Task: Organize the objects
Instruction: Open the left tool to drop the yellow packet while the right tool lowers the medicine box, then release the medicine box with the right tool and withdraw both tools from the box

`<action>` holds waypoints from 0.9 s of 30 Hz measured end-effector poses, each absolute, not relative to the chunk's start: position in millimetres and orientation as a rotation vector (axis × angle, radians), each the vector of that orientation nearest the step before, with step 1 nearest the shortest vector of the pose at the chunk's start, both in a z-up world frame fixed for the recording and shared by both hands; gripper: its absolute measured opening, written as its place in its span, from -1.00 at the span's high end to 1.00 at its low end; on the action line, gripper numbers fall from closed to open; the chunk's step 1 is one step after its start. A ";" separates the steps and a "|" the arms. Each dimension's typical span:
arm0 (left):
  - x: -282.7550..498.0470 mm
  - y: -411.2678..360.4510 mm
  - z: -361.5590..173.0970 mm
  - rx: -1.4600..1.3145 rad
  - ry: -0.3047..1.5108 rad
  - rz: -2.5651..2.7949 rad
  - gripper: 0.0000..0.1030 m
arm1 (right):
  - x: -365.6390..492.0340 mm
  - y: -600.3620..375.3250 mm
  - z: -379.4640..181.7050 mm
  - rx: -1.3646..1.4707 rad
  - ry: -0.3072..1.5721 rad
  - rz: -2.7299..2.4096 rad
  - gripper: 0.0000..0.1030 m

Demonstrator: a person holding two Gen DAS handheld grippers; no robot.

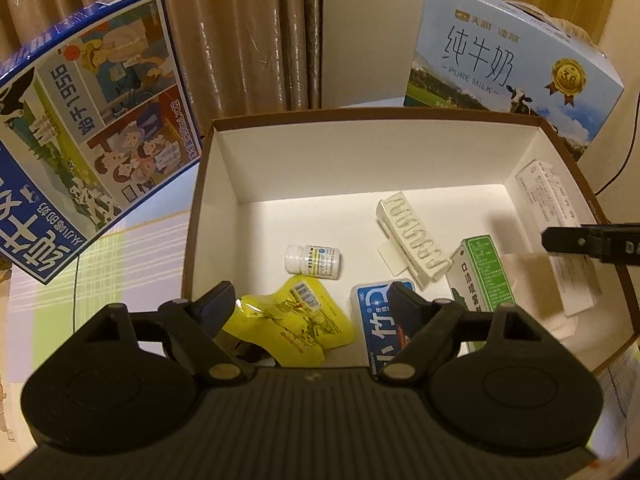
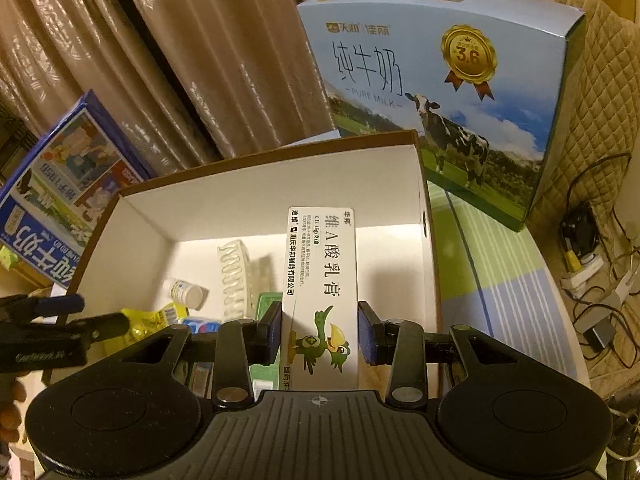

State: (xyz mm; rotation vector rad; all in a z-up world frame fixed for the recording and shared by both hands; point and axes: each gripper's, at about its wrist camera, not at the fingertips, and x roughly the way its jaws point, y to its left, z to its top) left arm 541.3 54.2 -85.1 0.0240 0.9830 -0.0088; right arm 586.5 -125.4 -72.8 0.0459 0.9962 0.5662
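- The right tool [image 2: 319, 334] pinches a long white ointment box [image 2: 320, 280] between its two pads, holding it above the right side of the open cardboard box [image 2: 256, 168].
- The ointment box points lengthwise away from the tool; a green cartoon bird is printed near the gripped end.
- The left tool [image 1: 310, 312] hangs over the near left part of the same cardboard box [image 1: 224, 168], its fingers spread wide with nothing between them.
- Inside, on the white floor, lie a small white pill bottle [image 1: 313, 262] on its side, a yellow pouch [image 1: 296, 322] just below it, a blue-and-white tin [image 1: 378, 328], a white hair clip [image 1: 412, 236] and a green carton [image 1: 482, 272].
- The cardboard box sits on a table [image 2: 492, 280] with a striped green and blue cover.
- A pale blue milk carton case [image 2: 440, 92] stands behind the box to the right, and a dark blue milk case [image 1: 88, 120] leans to the left.
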 end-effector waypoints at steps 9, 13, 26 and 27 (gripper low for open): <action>532.9 54.7 -75.7 0.010 0.968 -0.022 -0.59 | 599.4 -127.6 -59.5 0.091 0.976 0.551 0.31; 526.4 52.7 -68.5 -0.004 0.956 -0.037 -0.61 | 588.4 -136.1 -52.2 0.109 0.980 0.574 0.30; 492.2 36.2 -34.8 -0.048 0.903 -0.079 -0.63 | 535.9 -159.3 -27.7 0.097 0.958 0.612 0.22; 487.8 35.3 -31.9 -0.055 0.898 -0.079 -0.68 | 532.1 -160.7 -25.7 0.096 0.956 0.612 0.22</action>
